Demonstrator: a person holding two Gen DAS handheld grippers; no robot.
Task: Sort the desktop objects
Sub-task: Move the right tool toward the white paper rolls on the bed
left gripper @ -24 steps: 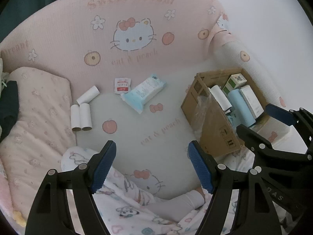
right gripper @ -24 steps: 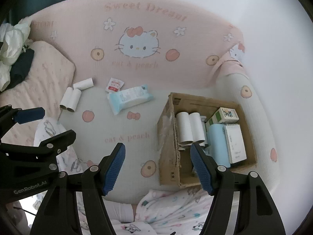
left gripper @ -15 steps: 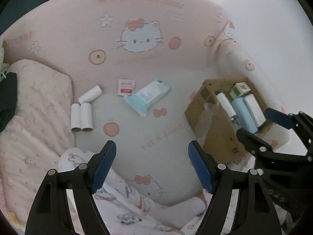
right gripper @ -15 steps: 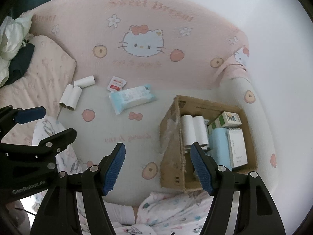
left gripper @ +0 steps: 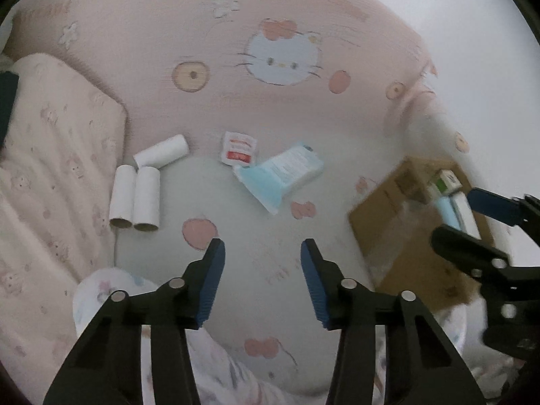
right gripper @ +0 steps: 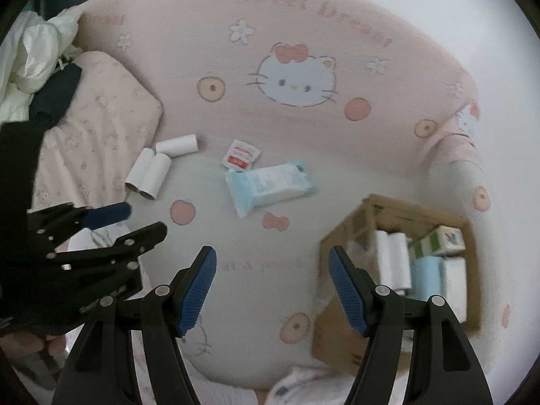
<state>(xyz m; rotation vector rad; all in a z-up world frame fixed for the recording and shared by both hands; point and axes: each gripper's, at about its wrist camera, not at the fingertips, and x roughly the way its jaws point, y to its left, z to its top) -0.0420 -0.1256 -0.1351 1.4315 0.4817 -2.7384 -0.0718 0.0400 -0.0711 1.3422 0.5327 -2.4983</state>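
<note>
Three white paper rolls (left gripper: 146, 197) lie at the left of the pink cartoon-cat mat, one of them crosswise behind the other two. A red-and-white sachet (left gripper: 238, 148) and a blue wipes pack (left gripper: 283, 172) lie mid-mat. My left gripper (left gripper: 262, 253) hovers open above the mat, short of them, with nothing between its blue pads. My right gripper (right gripper: 272, 260) is open and empty, to the left of the cardboard box (right gripper: 341, 330). The box holds two white rolls (right gripper: 391, 260), a green-white carton (right gripper: 435, 241), a blue pack and a white notebook.
A pink pillow (right gripper: 101, 108) borders the mat on the left, with a crumpled white bag (right gripper: 37, 47) and dark cloth beyond it. Patterned pyjama fabric (left gripper: 216, 364) lies along the near edge. A white wall stands behind the box at the right.
The left gripper's jaws stand closer together than before. In both views the box has slid right and lower, and the rolls, sachet and wipes pack sit nearer the middle.
</note>
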